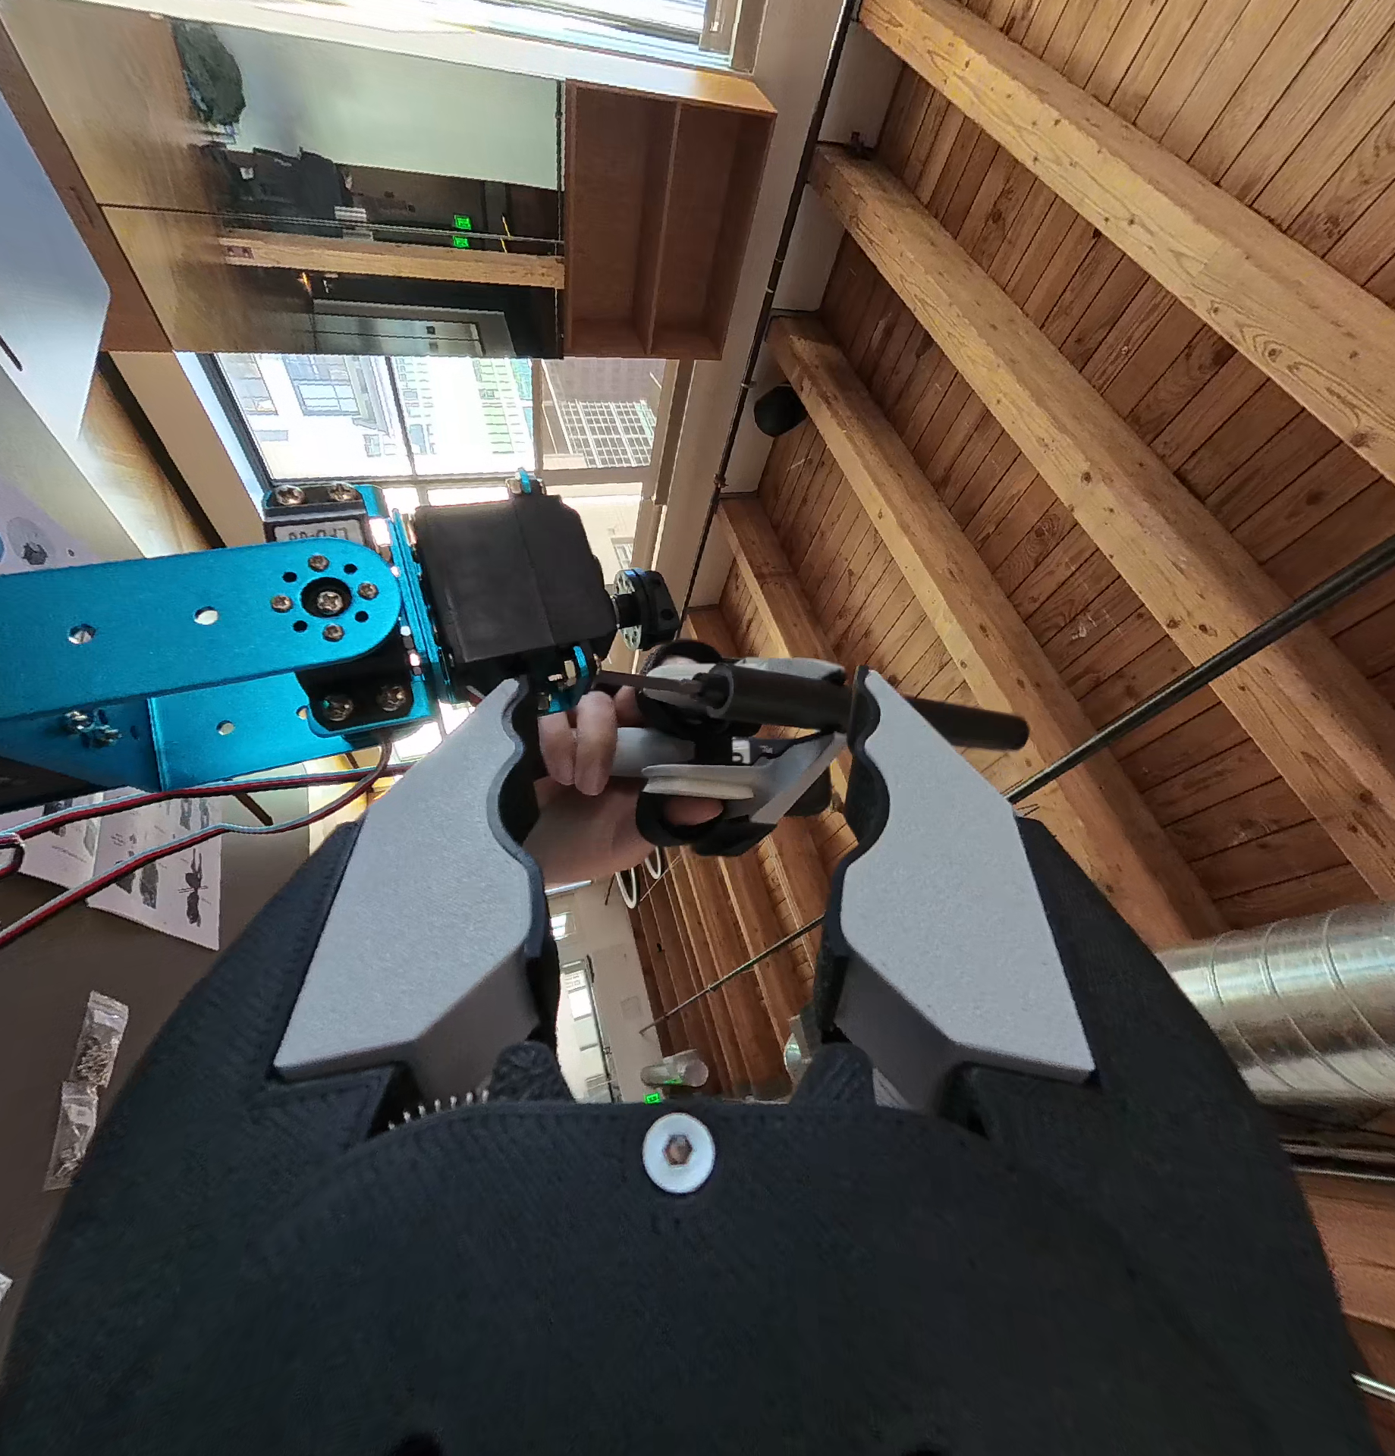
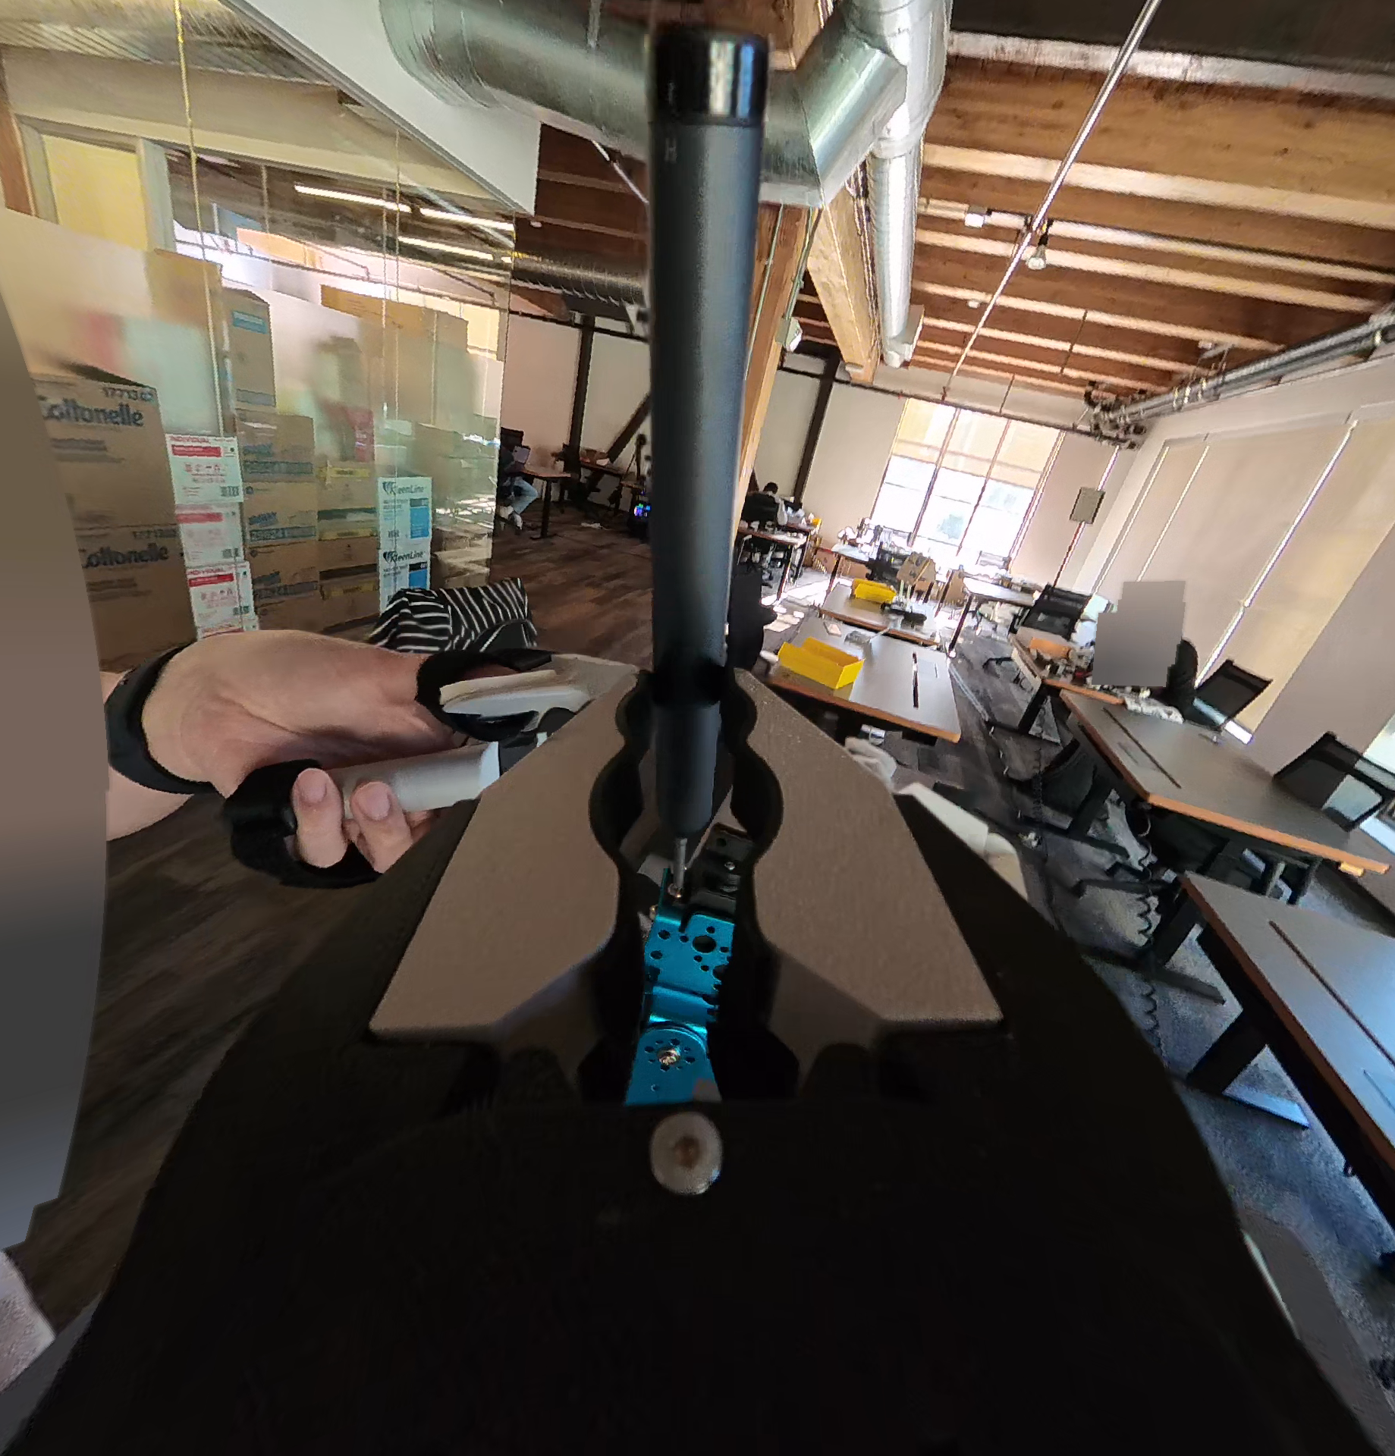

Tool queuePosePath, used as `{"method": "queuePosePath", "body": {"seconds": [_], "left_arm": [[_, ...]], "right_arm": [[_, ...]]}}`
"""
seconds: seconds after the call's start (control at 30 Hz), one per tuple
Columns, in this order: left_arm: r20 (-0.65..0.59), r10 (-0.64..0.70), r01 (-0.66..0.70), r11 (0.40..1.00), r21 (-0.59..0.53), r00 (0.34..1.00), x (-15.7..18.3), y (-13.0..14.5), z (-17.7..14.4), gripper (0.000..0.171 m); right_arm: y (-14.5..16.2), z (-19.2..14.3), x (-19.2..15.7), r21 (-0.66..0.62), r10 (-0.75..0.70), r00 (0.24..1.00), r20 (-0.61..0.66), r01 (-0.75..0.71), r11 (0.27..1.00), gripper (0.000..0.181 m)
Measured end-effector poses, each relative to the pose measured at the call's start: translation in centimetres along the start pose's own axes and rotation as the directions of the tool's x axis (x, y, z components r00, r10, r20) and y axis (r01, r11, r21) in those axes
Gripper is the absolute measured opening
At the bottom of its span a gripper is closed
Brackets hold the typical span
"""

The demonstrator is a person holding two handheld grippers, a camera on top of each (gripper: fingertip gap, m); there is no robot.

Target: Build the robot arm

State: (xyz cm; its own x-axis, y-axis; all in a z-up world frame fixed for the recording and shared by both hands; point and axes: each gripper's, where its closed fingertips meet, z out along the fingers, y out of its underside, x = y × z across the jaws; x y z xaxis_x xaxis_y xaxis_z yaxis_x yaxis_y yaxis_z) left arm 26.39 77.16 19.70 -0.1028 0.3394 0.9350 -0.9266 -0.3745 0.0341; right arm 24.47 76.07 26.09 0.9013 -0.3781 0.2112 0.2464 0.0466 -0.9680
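My right gripper [image 2: 682, 693] is shut on a dark grey screwdriver [image 2: 694, 394], held upright. Its bit rests on a screw at the top of a blue metal bracket [image 2: 678, 969] beside a black servo [image 2: 725, 859]. In the left wrist view the blue arm [image 1: 166, 630] and its servo [image 1: 513, 583] reach in from the left, with the screwdriver [image 1: 796, 701] lying across the gap. My left gripper [image 1: 690, 693] is open, one fingertip [image 1: 513, 709] beside the bracket's end. A hand [image 1: 591, 788] on grey handles with black loops shows beyond it. A hand [image 2: 284, 709] on similar handles shows in the right wrist view.
Red and black wires [image 1: 205, 811] trail from the blue arm over printed sheets [image 1: 158, 874], with small parts bags [image 1: 99, 1040] on the dark surface. Desks with yellow bins [image 2: 820, 662], chairs and a seated person stand at the right. Stacked cardboard boxes [image 2: 126, 512] stand at the left.
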Motion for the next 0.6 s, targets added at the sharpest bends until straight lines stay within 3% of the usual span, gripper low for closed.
{"method": "queuePosePath", "body": {"seconds": [0.27, 0.6], "left_arm": [[0.012, 0.035, -0.035, 0.999, -0.019, 0.999, 0.2, 0.1, 0.2, 0.080], [0.036, 0.045, -0.042, 0.996, -0.076, 0.998, 0.1, 0.4, 0.5, 0.078]], "right_arm": [[0.3, 1.5, 1.2, -0.152, 0.116, 0.993, 0.011, -0.113, 0.982, 0.015], [0.4, 1.9, 0.3, -0.221, 0.246, 0.931, 0.270, -0.189, 0.957, 0.016]]}}
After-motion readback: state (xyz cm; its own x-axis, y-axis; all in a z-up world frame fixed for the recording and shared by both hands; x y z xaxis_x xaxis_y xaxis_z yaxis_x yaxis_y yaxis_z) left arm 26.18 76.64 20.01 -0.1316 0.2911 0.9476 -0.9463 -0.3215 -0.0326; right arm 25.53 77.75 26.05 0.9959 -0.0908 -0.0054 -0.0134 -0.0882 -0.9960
